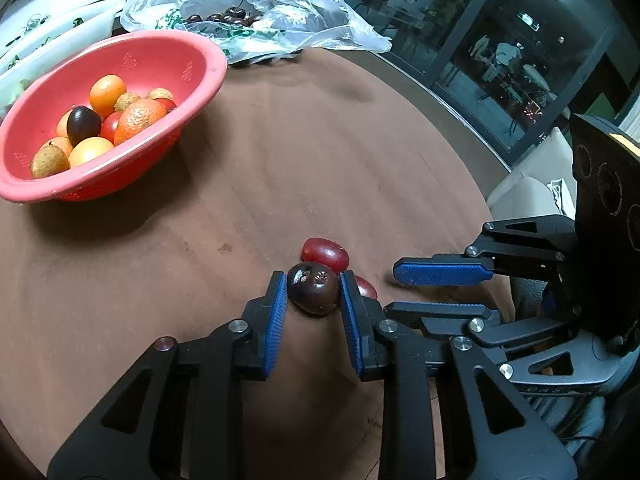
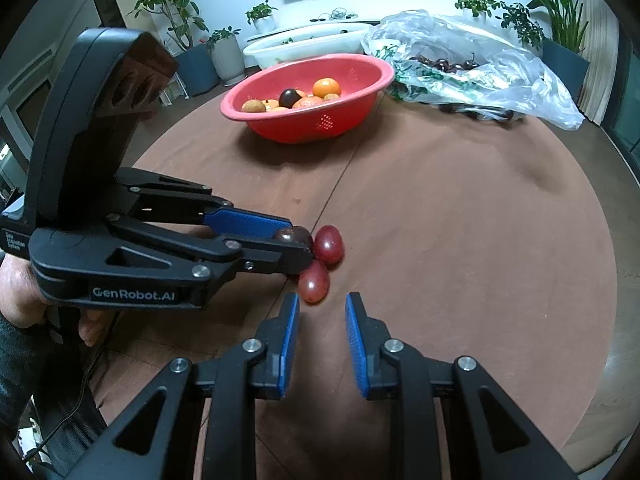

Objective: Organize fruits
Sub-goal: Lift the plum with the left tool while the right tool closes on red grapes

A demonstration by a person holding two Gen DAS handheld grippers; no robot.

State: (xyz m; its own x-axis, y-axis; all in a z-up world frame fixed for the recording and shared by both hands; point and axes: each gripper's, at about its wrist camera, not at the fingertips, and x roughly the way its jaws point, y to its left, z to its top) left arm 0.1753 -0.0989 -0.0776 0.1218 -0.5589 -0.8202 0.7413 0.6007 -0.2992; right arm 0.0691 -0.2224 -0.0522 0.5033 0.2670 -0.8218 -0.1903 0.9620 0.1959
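Observation:
My left gripper is shut on a dark purple plum, low over the brown table; it also shows in the right wrist view with the plum between its fingertips. Two red grapes lie just beyond it: one farther, one nearer my right gripper. My right gripper is open and empty, just short of the nearer grape; it also shows in the left wrist view. A red colander bowl holds oranges, longans, tomatoes and a dark plum.
A clear plastic bag with dark cherries lies behind the bowl, with loose cherries at its edge. White planter tubs and potted plants stand beyond the table. A glass wall is to the right.

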